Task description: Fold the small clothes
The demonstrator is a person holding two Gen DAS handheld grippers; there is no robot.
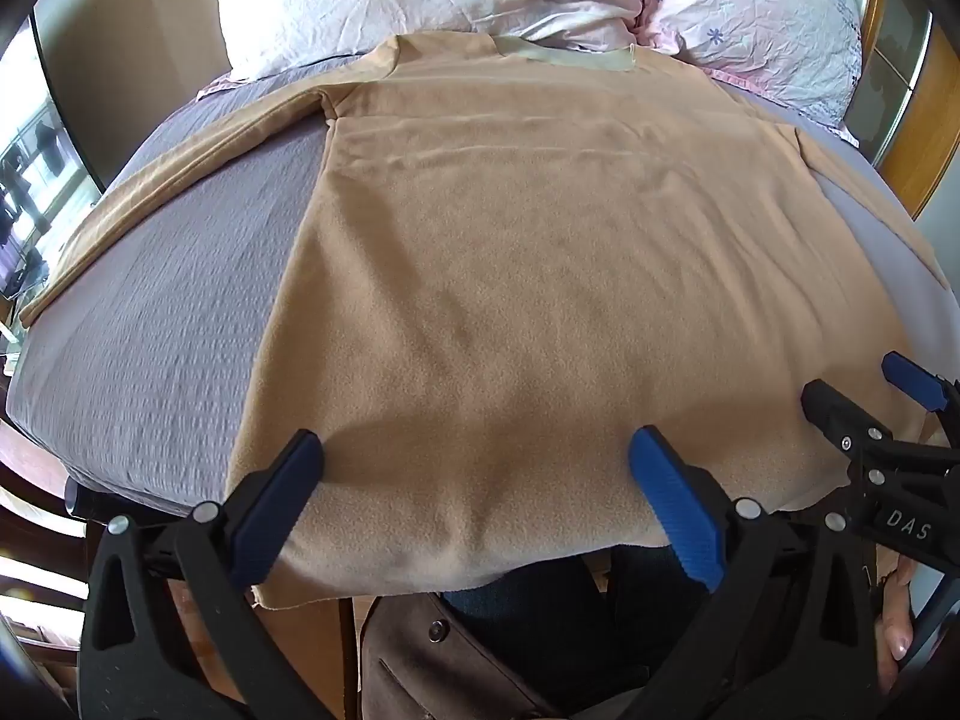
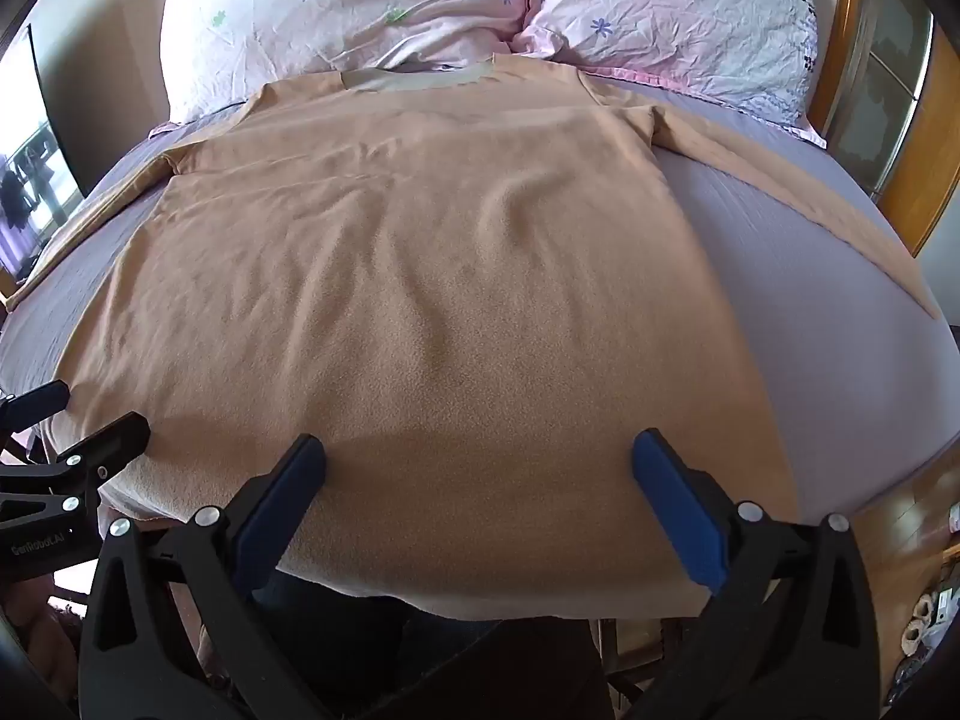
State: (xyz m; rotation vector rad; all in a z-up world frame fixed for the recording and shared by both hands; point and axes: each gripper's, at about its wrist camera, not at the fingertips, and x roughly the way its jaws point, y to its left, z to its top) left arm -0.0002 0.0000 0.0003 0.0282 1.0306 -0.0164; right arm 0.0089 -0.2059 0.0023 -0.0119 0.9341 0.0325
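Ribbed grey bedding (image 1: 150,312) is carrying the fuzzy tan shirt (image 1: 510,270), lying flat, while my left gripper (image 1: 474,456) is hovering released over its hem. Rightward, crinkled floral pillows (image 2: 372,6) are bordering the collar; my right gripper (image 2: 480,456) is gaping too.

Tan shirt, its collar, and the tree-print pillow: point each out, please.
Tan shirt (image 2: 420,300): right wrist view, middle of the body.
Collar (image 2: 414,79): right wrist view, greyish neckband.
Tree-print pillow (image 2: 360,6): right wrist view, face left of the tree.
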